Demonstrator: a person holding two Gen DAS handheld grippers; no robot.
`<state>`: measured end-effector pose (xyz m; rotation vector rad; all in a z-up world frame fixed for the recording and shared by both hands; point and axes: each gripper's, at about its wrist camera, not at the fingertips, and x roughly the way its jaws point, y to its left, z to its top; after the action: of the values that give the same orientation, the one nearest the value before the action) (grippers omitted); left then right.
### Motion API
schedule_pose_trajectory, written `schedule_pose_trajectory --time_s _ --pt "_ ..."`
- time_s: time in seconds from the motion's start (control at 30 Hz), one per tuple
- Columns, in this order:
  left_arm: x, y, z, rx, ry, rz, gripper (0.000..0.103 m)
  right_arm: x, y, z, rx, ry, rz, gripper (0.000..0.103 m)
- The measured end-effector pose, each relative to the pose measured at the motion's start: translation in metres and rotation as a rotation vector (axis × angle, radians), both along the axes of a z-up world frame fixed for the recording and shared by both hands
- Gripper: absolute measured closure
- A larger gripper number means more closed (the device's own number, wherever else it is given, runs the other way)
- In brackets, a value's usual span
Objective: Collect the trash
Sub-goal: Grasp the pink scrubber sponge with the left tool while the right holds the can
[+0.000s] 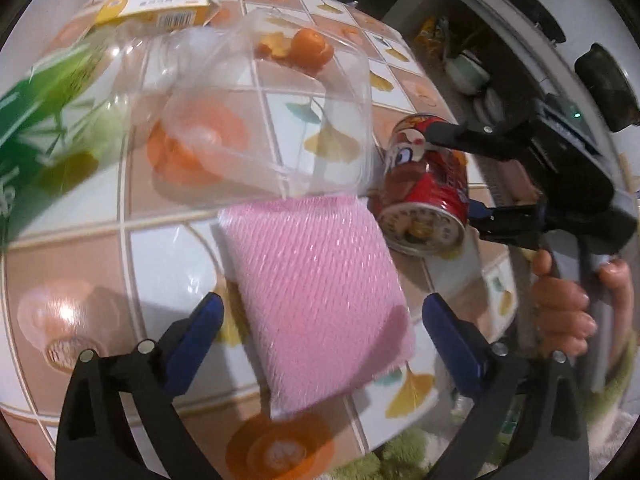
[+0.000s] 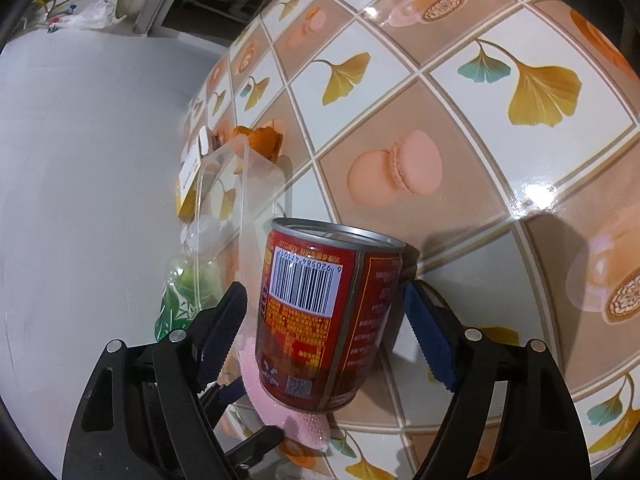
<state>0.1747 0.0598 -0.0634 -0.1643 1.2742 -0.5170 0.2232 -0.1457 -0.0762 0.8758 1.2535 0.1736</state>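
Note:
A pink foam net sleeve (image 1: 316, 300) lies flat on the patterned tablecloth (image 1: 168, 248). My left gripper (image 1: 324, 308) stands open around its near half, and the blue pads (image 1: 208, 320) are clear of it. A red tin can (image 2: 320, 320) with a barcode hangs tilted at the table's edge, its lower end over the foam sleeve (image 2: 308, 424). My right gripper (image 2: 326, 296) is shut on the can's sides. The left wrist view shows the same can (image 1: 424, 184) and right gripper (image 1: 452, 174), with a person's hand (image 1: 560, 304) on the handle.
A clear plastic clamshell box (image 1: 260, 120) lies just beyond the foam. A green-labelled bottle (image 1: 48, 128) is at the left, a yellow carton (image 1: 160, 8) at the back, and a tangerine with peel (image 1: 310, 46) behind the box. A green rug (image 1: 400, 456) lies below the table edge.

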Motion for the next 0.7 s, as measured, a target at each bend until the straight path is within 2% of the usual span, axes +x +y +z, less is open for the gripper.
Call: schedule_pose_trajectory --time_s 0.17,0.23,0.43,0.57,0.7 --pt "0.003 -0.013 0.001 0.079 -0.045 0.012 0.006 0.005 0.008 -0.002 -0.023 0.004 -0.007 0.028" --pt "0.003 -0.015 0.001 0.092 -0.056 0.011 0.006 0.006 0.009 -0.002 -0.044 0.004 -0.005 0.037" --pt "0.006 -0.019 0.000 0.114 -0.064 0.018 0.006 0.000 0.004 -0.001 -0.056 -0.013 0.015 0.038" --pt "0.006 -0.022 0.000 0.142 -0.075 0.028 0.006 -0.015 -0.006 0.004 -0.110 -0.036 0.048 0.038" --pt "0.001 -0.034 -0.003 0.221 -0.119 0.018 0.006 -0.039 -0.016 0.013 -0.199 -0.065 0.087 0.038"
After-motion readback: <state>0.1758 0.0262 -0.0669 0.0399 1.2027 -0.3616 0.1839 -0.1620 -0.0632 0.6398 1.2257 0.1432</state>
